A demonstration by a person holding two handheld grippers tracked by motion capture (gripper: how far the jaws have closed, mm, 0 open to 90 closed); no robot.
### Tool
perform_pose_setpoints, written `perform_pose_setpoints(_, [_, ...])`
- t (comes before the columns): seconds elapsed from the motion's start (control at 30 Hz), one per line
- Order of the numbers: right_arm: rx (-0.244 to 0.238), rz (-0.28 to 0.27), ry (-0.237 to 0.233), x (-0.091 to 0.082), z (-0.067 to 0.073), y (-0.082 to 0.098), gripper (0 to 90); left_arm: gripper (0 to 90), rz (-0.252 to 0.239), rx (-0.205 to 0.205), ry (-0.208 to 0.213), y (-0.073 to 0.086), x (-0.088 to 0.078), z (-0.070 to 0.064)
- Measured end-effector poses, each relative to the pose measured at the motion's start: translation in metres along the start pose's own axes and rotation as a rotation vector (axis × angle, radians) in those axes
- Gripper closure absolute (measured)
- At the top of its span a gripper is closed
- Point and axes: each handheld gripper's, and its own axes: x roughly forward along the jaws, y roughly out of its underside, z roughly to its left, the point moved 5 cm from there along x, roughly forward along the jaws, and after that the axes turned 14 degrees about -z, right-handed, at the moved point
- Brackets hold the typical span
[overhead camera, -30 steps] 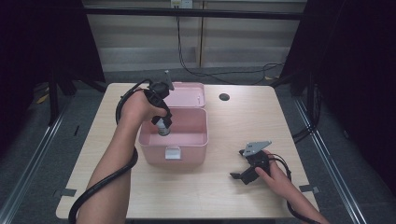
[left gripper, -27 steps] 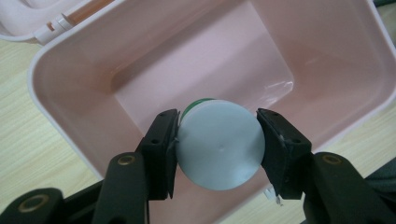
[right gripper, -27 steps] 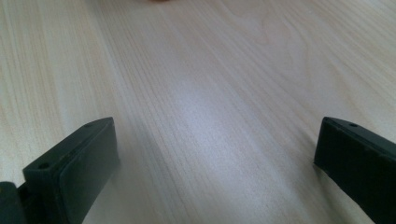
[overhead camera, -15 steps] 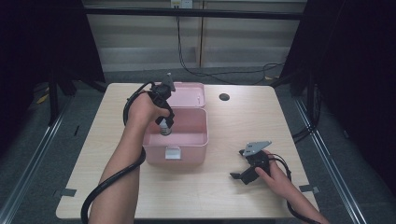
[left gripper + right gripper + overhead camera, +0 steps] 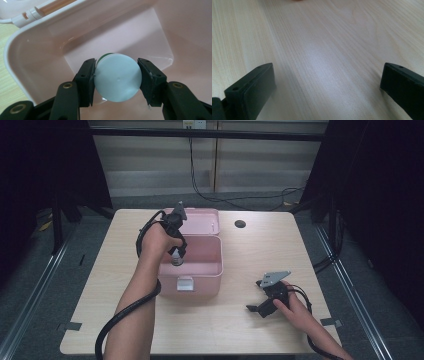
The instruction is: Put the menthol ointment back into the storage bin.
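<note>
Rising slightly since the earlier frames, the left gripper (image 5: 116,80) is holding a small bottle (image 5: 117,77) over the open pink box (image 5: 212,270), its jaws clamped on both sides of the pale round cap. Well apart from the box, toward the person's right, the right gripper (image 5: 327,87) is resting on the wooden table (image 5: 260,245) with its jaws spread wide and nothing between them. To do this step well, I judge the grip should stay firm and level, moving straight so the bottle is clearing the box walls. A thin green edge is peeking out behind the cap.
</note>
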Motion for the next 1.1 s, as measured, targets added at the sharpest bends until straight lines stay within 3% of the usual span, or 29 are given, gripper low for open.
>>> perform_pose_setpoints(0.27, [0.0,0.0,0.0,0.0,0.0,0.0,0.0,50.5,-0.004,-0.025,-0.011,0.0,0.012,0.006])
perform_pose_setpoints(0.43, [0.0,0.0,0.0,0.0,0.0,0.0,0.0,50.4,-0.005,-0.015,-0.022,-0.001,0.017,0.008])
perform_pose_setpoints(0.77, [0.0,0.0,0.0,0.0,0.0,0.0,0.0,50.4,-0.032,-0.053,-0.041,-0.002,0.026,0.008])
perform_pose_setpoints(1.1, [0.0,0.0,0.0,0.0,0.0,0.0,0.0,50.4,-0.032,-0.06,-0.045,-0.001,0.038,0.008])
